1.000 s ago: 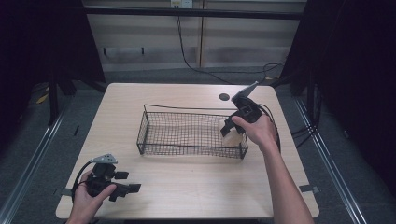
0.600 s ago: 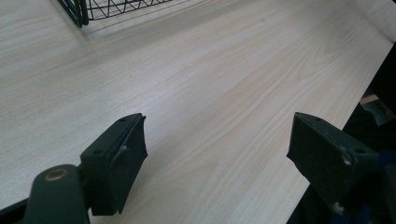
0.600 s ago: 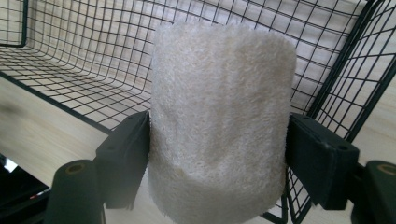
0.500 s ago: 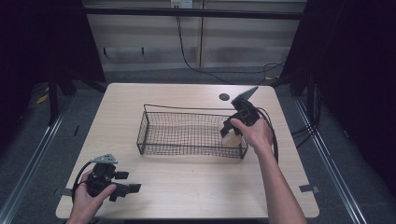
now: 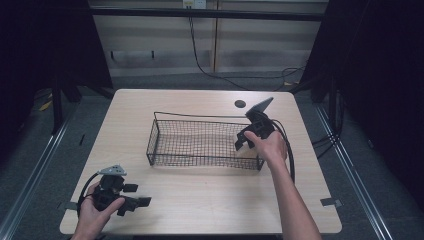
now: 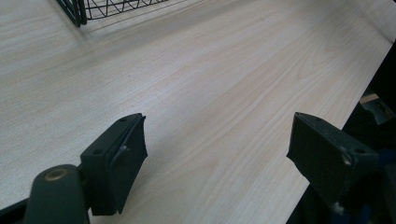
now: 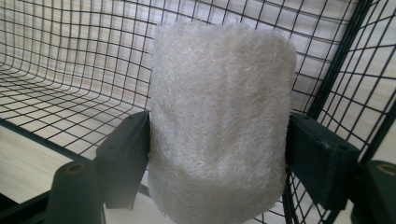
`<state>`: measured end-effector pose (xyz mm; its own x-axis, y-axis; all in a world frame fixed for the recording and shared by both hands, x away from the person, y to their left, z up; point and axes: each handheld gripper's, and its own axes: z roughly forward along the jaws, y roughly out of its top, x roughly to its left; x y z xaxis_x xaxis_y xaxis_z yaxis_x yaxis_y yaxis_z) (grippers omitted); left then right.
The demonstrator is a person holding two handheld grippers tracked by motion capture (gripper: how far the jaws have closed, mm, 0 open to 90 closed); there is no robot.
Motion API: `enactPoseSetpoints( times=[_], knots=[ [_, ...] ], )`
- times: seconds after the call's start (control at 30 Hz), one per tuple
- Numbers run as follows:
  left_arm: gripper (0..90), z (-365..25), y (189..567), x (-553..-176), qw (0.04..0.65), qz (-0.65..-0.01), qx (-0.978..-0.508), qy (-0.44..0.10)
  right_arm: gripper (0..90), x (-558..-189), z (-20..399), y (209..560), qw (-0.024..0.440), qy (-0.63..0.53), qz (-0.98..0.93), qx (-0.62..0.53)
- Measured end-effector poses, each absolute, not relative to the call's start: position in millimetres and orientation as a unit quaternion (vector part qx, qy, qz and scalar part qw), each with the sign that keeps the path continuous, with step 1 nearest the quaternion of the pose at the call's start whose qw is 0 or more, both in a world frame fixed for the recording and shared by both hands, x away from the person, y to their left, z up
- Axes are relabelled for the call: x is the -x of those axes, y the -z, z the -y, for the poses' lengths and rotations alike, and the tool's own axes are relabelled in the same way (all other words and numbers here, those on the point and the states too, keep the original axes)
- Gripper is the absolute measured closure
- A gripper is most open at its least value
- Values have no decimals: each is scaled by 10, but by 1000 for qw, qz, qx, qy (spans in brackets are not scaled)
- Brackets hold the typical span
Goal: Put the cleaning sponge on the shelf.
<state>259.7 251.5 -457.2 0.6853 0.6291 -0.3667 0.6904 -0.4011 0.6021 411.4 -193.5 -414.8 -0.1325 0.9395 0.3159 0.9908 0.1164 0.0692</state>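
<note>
A pale wooden table (image 5: 200, 200) carries a black wire basket (image 5: 200, 142) near its middle, with a small dark round spot (image 5: 240, 104) on the tabletop just beyond the basket's far right corner.

The right tongs (image 5: 245, 142) are held over the basket's right end, the person's right hand (image 5: 267, 145) wrapped around them and a black cable looping off behind the wrist. In the right gripper view the two black jaws press against either side of a white, fuzzy sponge (image 7: 219, 121) (its texture looks like loofah or coarse terry). The sponge stands upright between the jaws, rounded at the top, and behind it run the basket's mesh floor and wall (image 7: 70, 70). The sponge is thus inside the basket at its right end, pinched by the right tongs; whether its underside touches the mesh I cannot tell.

The left tongs (image 5: 137, 202) sit at the near left corner of the table, held low by the left hand (image 5: 95, 215), well apart from the basket. In the left gripper view their jaws are spread wide with bare wood grain between them, and a corner of the basket (image 6: 93, 9) shows at the top edge.
</note>
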Motion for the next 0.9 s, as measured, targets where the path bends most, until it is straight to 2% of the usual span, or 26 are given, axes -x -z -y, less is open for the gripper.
enactPoseSetpoints(
  times=[0.9],
  knots=[
    [189,-2512,4575,-2595,379,-393,-836,44,256,-4109,1814,4359,78,83,733,671]
  ],
)
